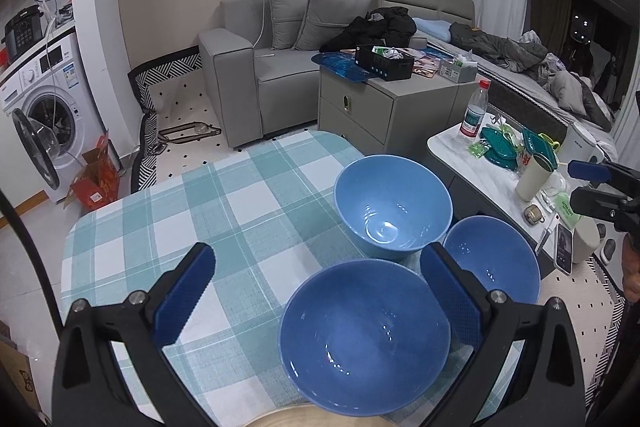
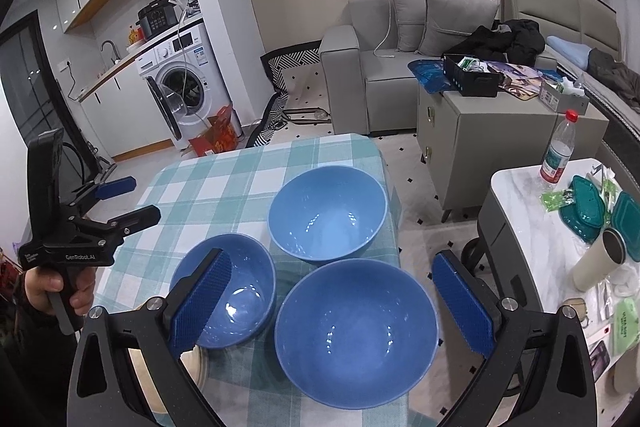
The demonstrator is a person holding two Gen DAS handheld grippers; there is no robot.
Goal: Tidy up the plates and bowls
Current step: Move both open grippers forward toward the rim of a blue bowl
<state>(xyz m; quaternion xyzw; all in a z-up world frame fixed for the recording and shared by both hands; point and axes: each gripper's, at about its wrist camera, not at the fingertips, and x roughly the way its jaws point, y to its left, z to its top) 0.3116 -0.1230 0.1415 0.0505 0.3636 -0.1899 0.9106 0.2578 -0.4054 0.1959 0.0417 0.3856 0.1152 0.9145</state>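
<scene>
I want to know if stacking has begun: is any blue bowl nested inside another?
No. In the right wrist view the three blue bowls sit separately on the checked tablecloth.

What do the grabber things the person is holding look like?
Each hand-held gripper has a black frame with silver bolts and two fingers faced with bumpy blue pads. The left hand-held gripper, seen from the side, has a pistol-style handle, white "GenRobot.AI" lettering and a black block on top. The right hand-held gripper looks the same up close. No cables show.

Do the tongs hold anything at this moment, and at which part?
Nothing is held. The left tongs and the right tongs are both open above the three blue bowls, touching none.
</scene>
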